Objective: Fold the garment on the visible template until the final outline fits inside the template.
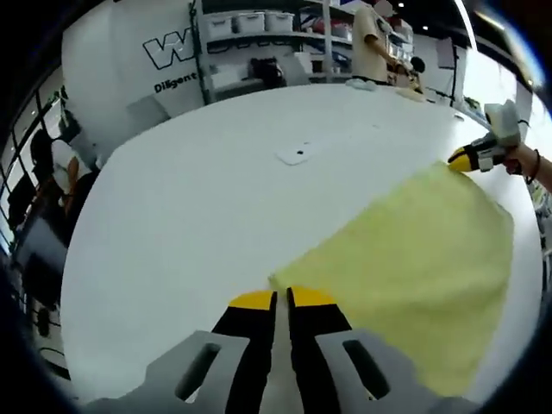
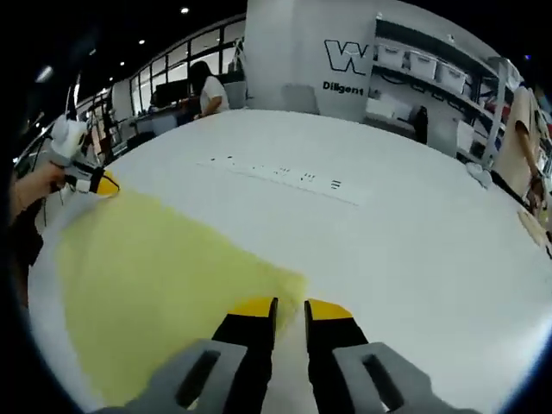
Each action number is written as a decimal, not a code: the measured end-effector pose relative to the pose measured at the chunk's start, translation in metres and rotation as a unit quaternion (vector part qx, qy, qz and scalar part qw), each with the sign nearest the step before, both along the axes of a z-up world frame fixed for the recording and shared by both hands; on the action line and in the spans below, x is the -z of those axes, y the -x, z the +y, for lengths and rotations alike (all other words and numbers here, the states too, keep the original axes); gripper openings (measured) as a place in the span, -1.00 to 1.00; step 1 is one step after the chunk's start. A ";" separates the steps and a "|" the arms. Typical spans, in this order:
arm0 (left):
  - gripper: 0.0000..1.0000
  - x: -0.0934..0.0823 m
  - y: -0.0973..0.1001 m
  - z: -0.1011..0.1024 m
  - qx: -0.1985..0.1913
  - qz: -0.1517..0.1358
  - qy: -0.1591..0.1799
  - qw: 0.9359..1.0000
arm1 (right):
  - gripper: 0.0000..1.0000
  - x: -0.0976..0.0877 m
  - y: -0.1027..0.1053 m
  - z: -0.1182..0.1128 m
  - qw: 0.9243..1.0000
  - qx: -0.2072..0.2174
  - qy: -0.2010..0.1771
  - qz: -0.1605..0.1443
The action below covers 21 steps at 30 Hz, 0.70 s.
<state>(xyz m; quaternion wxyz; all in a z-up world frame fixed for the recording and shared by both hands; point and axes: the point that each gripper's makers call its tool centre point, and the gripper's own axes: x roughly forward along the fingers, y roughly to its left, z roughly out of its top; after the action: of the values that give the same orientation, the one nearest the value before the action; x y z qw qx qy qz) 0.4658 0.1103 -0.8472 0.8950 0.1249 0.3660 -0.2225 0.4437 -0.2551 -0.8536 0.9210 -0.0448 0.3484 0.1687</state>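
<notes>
A: Left gripper view first: what is sitting nearest?
B: The left gripper (image 1: 282, 298) is resting low over the white tabletop (image 1: 190, 216), its yellow-tipped jaws drawn nearly together with only a thin slit between them. They are pressing at the near corner of the yellow garment (image 1: 414, 267); whether cloth is actually pinched there, I cannot tell.
A: And the garment itself?
B: It is lying flat, spreading away to the right across the tabletop. At its far corner the right gripper (image 1: 461, 159) is meeting the cloth, with a hand (image 1: 522, 159) holding it.
A: Anything beyond?
B: A small white flat object (image 1: 295, 154) is lying mid-table, and shelving with bins (image 1: 254, 21) is standing behind, where a person (image 1: 373, 43) is working.
A: Right gripper view, same order?
B: The right gripper (image 2: 291, 308) is showing a narrow gap between its jaws, which are sitting at the garment (image 2: 147, 276) corner; a grip on the cloth is not something I can confirm. The yellow cloth is stretching off to the left, where the left gripper (image 2: 105, 184) is touching the opposite corner. Farther off, a faint row of printed marks (image 2: 280, 174) is running across the tabletop (image 2: 414, 233), and a seated person (image 2: 207, 86) is showing past its edge.
</notes>
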 end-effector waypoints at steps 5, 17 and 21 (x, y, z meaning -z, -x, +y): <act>-0.75 -0.005 0.004 -0.002 -0.010 0.006 0.017 1.000 | -0.49 -0.005 0.006 0.004 0.997 0.039 -0.057 0.024; 0.05 -0.024 0.021 -0.015 -0.019 0.011 0.058 0.998 | -0.07 -0.022 0.027 0.019 0.995 0.030 -0.093 0.026; 0.17 -0.029 0.031 -0.020 -0.012 0.003 0.072 0.997 | 0.10 -0.029 0.035 0.024 0.995 0.020 -0.099 0.021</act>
<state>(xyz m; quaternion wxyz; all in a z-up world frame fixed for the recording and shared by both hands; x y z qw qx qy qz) 0.4352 0.0899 -0.8180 0.9031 0.0553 0.3534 -0.2377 0.4082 -0.2314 -0.8243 0.9164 0.0575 0.3505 0.1848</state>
